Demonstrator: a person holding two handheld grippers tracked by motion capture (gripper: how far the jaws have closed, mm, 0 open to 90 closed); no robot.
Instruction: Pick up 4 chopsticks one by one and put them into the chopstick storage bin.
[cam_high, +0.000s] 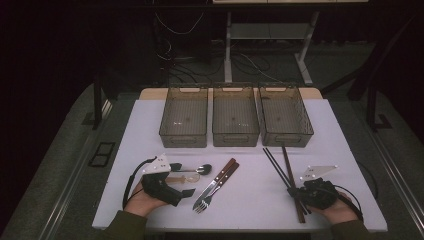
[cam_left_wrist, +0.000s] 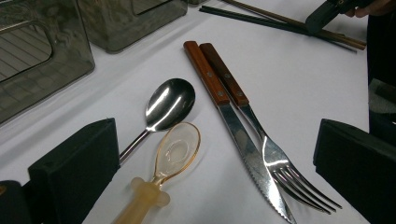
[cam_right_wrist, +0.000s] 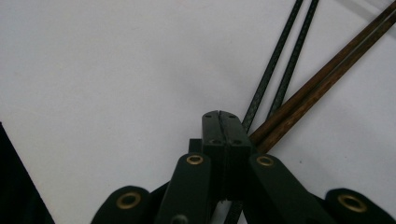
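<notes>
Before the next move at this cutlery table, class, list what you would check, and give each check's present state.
1. Left gripper jaws wide open beside the spoons: ok.
2. Right gripper jaws shut; whether they pinch the black chopsticks: cannot tell.
3. Three bins upright side by side, nothing seen inside: ok.
4. Metal spoon and amber plastic spoon lie close together, hard to pick singly: not ok.
5. Knife and fork overlap: not ok.
6. Brown chopsticks cross the black pair: not ok.

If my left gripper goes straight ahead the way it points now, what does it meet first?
Probably the translucent amber plastic spoon, lying between the open left gripper jaws, with the shiny steel spoon just beyond it; depth is uncertain.
</notes>
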